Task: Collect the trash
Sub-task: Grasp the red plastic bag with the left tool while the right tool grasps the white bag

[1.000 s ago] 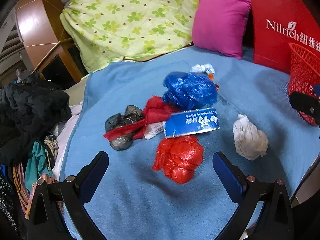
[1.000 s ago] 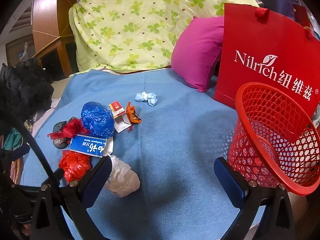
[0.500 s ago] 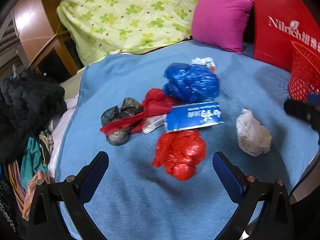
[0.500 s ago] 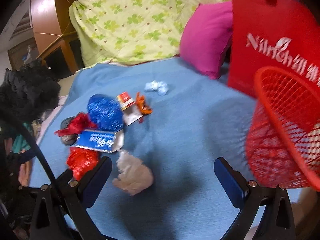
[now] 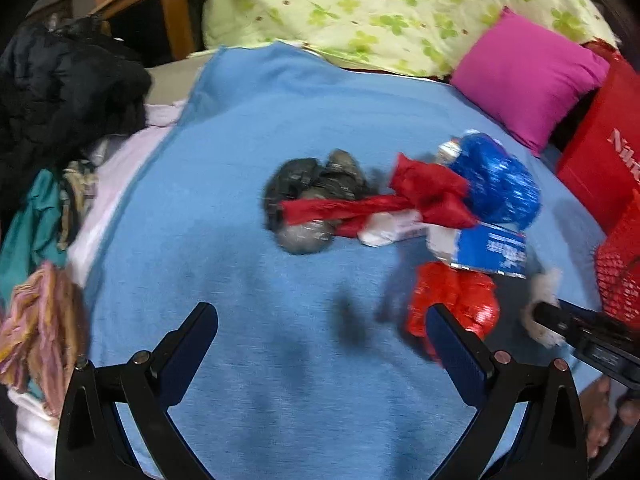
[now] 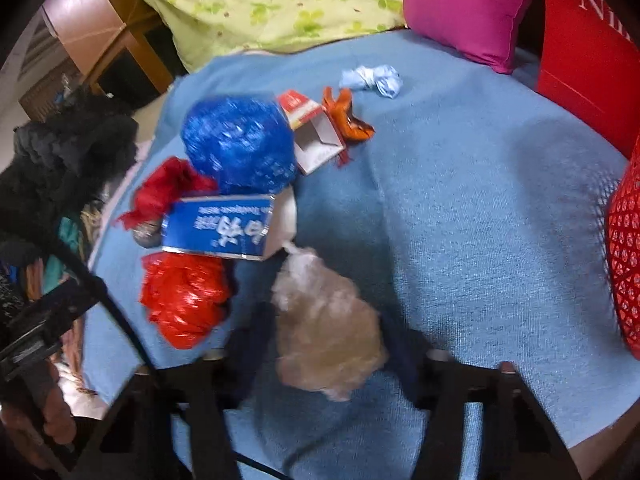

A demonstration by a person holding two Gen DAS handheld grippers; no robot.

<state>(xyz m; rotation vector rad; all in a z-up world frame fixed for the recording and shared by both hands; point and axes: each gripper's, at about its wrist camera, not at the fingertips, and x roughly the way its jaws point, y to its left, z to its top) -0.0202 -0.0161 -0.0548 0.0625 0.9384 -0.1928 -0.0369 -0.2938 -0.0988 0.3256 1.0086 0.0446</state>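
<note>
Trash lies in a heap on the blue blanket: a grey-black bag, a red strip of plastic, a blue bag, a blue toothpaste box and a crumpled red bag. My right gripper has come down on a white paper wad. Its jaws are closing, and both fingers touch the wad's sides. My left gripper hangs open over bare blanket, with the red bag just behind its right finger. The left wrist view also shows the right gripper at the wad.
A red mesh basket stands at the right edge, next to a red paper bag and a pink pillow. A small carton, an orange wrapper and a pale blue wad lie farther back. Dark clothes are piled on the left.
The right gripper dropped onto the white wad and its wide jaws narrowed around it. The left gripper swung left and rolled, so the trash heap now sits to its right.
</note>
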